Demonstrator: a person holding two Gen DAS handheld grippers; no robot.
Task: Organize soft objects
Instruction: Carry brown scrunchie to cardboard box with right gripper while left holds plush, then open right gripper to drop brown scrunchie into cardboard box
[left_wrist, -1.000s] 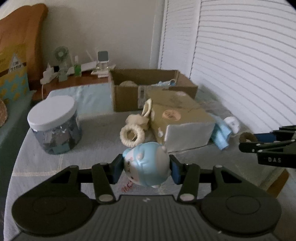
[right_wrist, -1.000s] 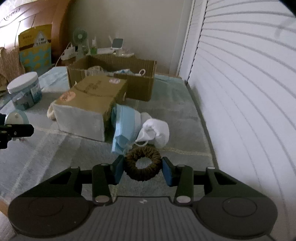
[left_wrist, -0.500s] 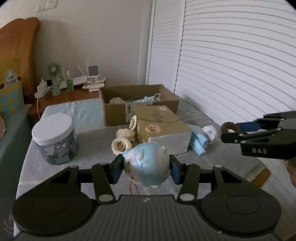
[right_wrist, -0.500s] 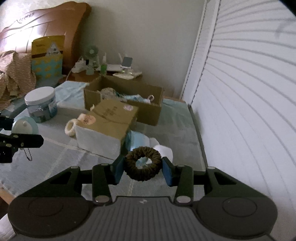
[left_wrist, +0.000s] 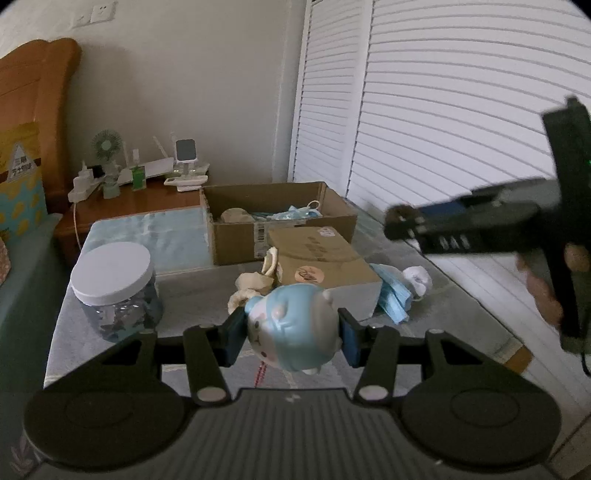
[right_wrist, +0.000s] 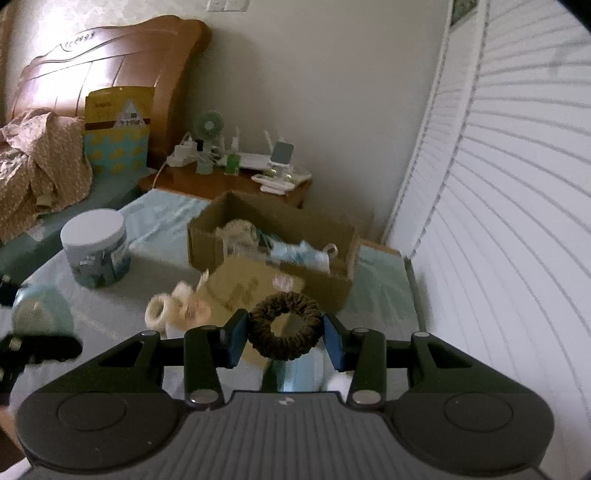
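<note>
- Your left gripper (left_wrist: 291, 332): jaws closed partway on the blue toy (left_wrist: 291, 330), pads pressed on both its sides, toy lifted clear of the bed, lower centre of the left view.
- Your right gripper (right_wrist: 284, 334): jaws closed partway on the dark scrunchie (right_wrist: 284, 325), ring squeezed between the pads, held in the air at centre of the right view.
- Done so far, judging by contents: the open box (left_wrist: 236, 236) at centre frame already holds a beige lump and some blue masks.
- Left to do: both held items aren't in the box yet. I'd guess that's where they go.
- Also loose on the bed: cream scrunchies (left_wrist: 251, 286) beside the closed box (left_wrist: 321, 258), blue masks (left_wrist: 393, 295) and a white mask (left_wrist: 417, 277) on its right side, all touching or just beside it.
- So roughly midway; several pieces remain outside.
- Jar (left_wrist: 114, 291) with white lid sits left of centre, apart from the pile. Hard item, probably not part of the job.
- Surface: grey-green bedspread (left_wrist: 192, 295), flat, slightly wrinkled. No counter here.
- Room: wooden headboard (right_wrist: 110, 70) upper left, crumpled floral cloth (right_wrist: 40, 162) at left edge, nightstand (right_wrist: 229, 184) with fan, router and small bottles behind the open box, white louvred doors (left_wrist: 443, 129) filling the right side.
- Right view is motion-blurred around the boxes; fine detail there is unreliable.
</note>
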